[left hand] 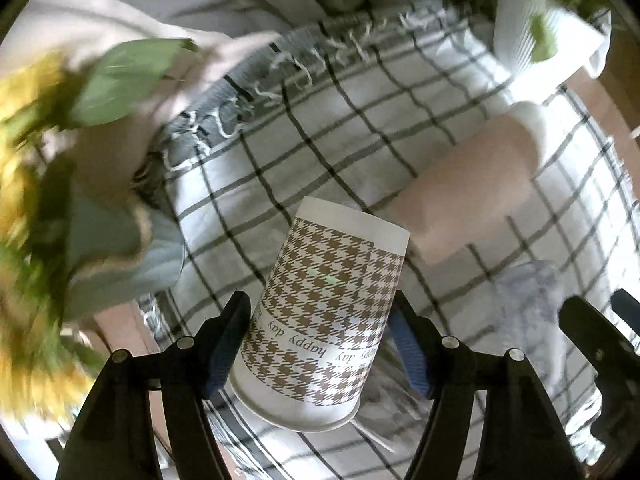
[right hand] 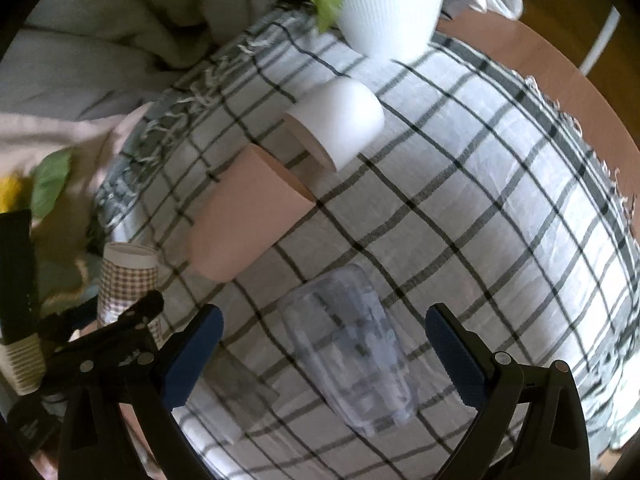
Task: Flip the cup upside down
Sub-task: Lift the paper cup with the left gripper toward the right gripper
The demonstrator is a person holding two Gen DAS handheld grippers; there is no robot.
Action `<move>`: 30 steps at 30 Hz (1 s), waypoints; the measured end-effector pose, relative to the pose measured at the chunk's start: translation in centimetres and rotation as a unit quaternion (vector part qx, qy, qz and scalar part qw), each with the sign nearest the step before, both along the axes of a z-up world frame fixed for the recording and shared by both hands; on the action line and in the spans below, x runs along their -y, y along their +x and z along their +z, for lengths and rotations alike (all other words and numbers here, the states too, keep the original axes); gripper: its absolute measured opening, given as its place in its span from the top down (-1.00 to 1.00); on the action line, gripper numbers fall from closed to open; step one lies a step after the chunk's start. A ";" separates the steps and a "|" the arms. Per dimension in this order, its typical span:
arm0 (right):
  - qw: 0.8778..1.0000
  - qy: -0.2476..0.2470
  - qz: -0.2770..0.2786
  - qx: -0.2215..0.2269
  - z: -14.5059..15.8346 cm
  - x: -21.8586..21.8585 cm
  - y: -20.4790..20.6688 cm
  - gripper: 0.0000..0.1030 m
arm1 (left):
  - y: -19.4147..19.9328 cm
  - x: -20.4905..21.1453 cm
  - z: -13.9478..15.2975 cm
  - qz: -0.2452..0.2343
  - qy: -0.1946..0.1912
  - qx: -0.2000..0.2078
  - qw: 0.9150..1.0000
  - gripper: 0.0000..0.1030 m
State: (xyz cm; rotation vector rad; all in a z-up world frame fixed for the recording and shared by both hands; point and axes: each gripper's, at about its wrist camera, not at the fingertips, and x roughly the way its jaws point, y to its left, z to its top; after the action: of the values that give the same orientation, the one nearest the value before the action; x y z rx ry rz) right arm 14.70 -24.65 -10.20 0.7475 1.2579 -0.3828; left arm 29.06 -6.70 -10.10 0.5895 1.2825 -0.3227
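Note:
My left gripper (left hand: 320,340) is shut on a houndstooth paper cup (left hand: 320,312) with "happy day" printed on it, held tilted above the checked cloth (left hand: 360,140), its flat base away from me and its rim near me. The same cup (right hand: 128,280) shows at the left of the right wrist view, held by the left gripper (right hand: 132,320). My right gripper (right hand: 324,344) is open, its fingers either side of a clear plastic cup (right hand: 352,360) standing upside down on the cloth (right hand: 480,200); I cannot tell if they touch it.
A pink cup (right hand: 244,220) and a white cup (right hand: 340,124) lie on their sides on the cloth. A white ribbed vase (right hand: 388,4) stands at the back. Yellow flowers and green leaves (left hand: 40,160) are at the left. A stack of paper cups (right hand: 24,364) is at far left.

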 end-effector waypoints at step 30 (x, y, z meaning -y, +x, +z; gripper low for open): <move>0.973 -0.135 0.184 -0.024 0.7 13.0 -14.2 -0.97 | -24.2 12.1 -3.4 0.206 -0.214 -0.113 0.948 -0.34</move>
State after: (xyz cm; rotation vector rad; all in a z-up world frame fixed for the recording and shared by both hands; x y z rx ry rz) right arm 0.48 -37.60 -9.50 0.2661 1.3271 -0.2609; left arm 4.88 -18.78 -13.53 -0.0919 1.4627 -0.3112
